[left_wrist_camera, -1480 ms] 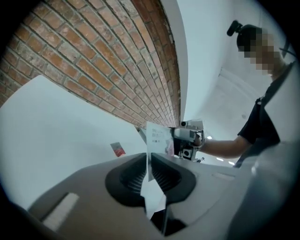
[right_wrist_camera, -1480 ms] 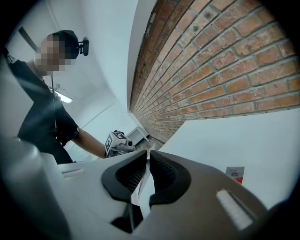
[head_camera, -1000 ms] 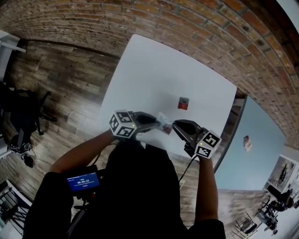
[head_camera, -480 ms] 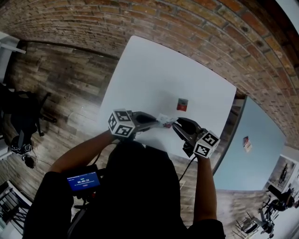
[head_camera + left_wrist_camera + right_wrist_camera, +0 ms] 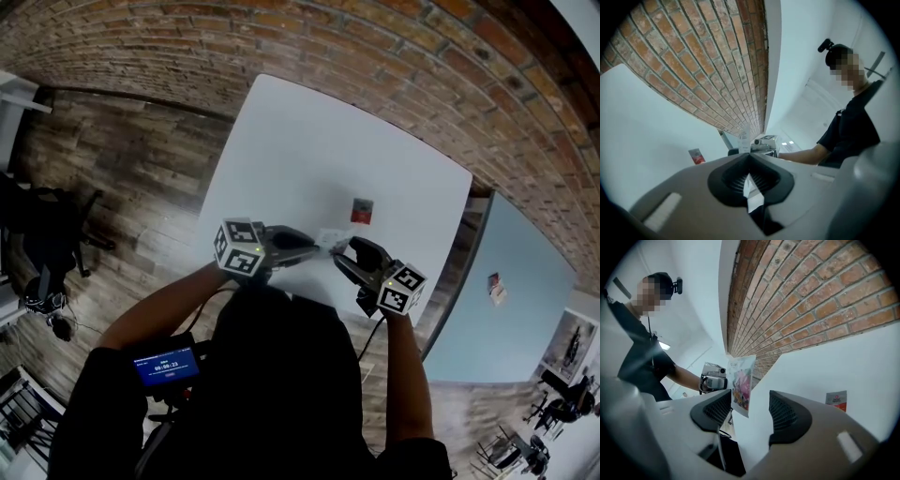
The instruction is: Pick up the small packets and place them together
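Both claws have edged toward the red packet on the tabletop: left claw pinches the printed packet near it, right claw is opening around that packet without pressing it; next, probably, lay it beside the red one.

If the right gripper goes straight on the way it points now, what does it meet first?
Probably the small clear packet with pink print, standing between the opening jaws of the right gripper, held by the left gripper; depth unclear.

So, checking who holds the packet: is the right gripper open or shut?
Open: the right gripper is opening, pads apart, the packet between them, not gripped; the left gripper is shut on it.
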Tool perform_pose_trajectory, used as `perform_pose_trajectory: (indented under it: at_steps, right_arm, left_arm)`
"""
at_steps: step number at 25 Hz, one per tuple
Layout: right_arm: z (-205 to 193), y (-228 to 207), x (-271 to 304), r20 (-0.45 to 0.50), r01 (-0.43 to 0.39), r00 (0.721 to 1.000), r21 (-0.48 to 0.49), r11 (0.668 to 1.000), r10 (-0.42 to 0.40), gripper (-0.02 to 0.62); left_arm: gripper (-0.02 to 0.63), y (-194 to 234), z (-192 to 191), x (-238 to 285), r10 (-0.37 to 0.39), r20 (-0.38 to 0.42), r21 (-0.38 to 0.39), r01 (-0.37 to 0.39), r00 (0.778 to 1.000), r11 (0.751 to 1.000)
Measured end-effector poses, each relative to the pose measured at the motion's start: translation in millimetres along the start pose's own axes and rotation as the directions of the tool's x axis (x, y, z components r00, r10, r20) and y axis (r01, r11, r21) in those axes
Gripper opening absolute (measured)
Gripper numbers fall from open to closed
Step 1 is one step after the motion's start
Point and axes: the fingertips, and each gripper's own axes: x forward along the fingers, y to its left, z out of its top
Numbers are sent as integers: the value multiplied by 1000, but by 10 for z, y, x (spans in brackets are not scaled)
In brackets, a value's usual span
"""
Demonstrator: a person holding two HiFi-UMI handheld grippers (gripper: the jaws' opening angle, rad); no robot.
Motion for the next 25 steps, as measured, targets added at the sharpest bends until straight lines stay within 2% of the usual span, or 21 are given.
perform_pose_trajectory:
  at_steps: [2,4,8,10,14,16,20,25]
  right_arm:
    - [8,64,14,7,-46,999,12,999,46,228]
    - [10,95,5,9,-69,998,13,998,69,110]
    - [-15,71,7,11,-57,998,24,998,56,37]
    - [-40,34,51,9,-37,999,37,999,37,28]
    - [-106,-151,145,-7,43,999,76,996,-42,21]
    - [-126,-270,185,-18,86,996,103,991,-85,11]
    - [-225,-609,292,-64,174,984,175,969,-165,12]
    - [-425,-1053,471,-178,259,958,201,945,-225,14]
  left_arm:
    - [2,-56,0,17,-25,-3,-1,25,1000,1000]
    - [2,-35,-4,21,-9,-2,-2,9,1000,1000]
    - [3,202,-38,-33,129,16,-1,-129,992,992]
    - [10,301,-55,-60,186,18,6,-187,982,982]
    - [83,461,-97,-157,269,-10,35,-268,963,963]
    - [97,529,-101,-250,301,-12,35,-300,954,953]
    - [98,579,-105,-406,329,3,5,-329,944,944]
    - [97,567,-199,-500,346,1,-33,-345,938,938]
